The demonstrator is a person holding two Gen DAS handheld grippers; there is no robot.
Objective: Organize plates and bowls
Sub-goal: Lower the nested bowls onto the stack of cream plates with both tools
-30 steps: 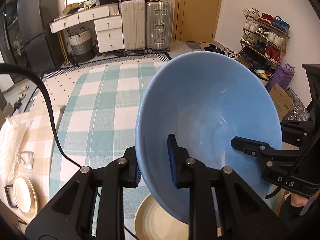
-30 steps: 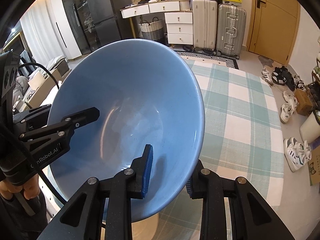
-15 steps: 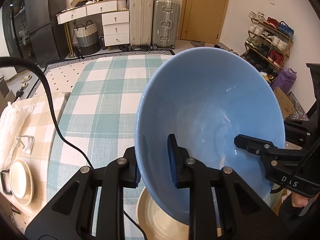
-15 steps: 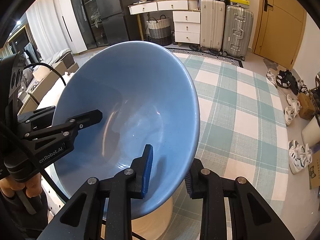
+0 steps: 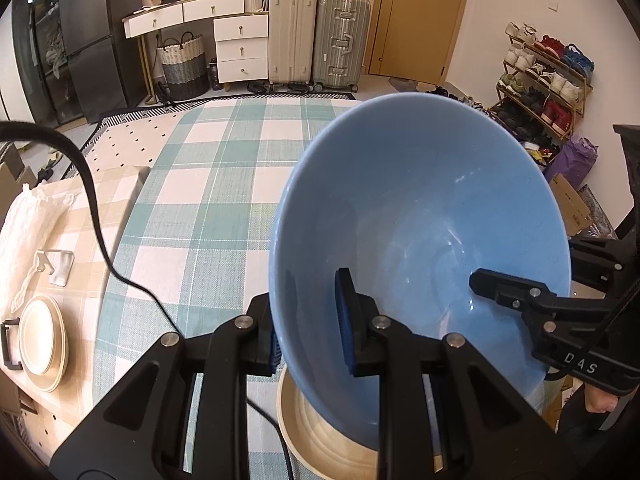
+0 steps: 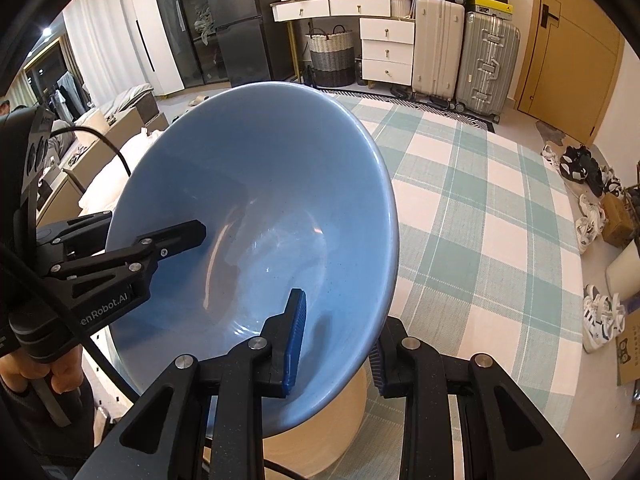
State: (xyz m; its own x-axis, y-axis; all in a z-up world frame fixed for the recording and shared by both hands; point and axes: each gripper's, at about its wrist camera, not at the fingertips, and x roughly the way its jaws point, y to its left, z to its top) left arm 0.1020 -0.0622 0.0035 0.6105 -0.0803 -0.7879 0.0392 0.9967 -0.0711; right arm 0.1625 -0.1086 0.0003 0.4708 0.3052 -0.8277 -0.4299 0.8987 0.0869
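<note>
Bowl (image 5: 420, 216) tilted, mouth twd cams

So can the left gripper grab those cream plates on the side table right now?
Probably not: the left gripper is shut on the blue bowl, so it has no free jaws for the cream plates.

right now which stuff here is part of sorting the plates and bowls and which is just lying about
Part of the job:
- blue bowl, clamped by left gripper and right gripper
- cream bowl beneath it
- stacked cream plates

Just lying about:
- white cloth bag
- suitcases
- woven basket
- shoe rack
</note>
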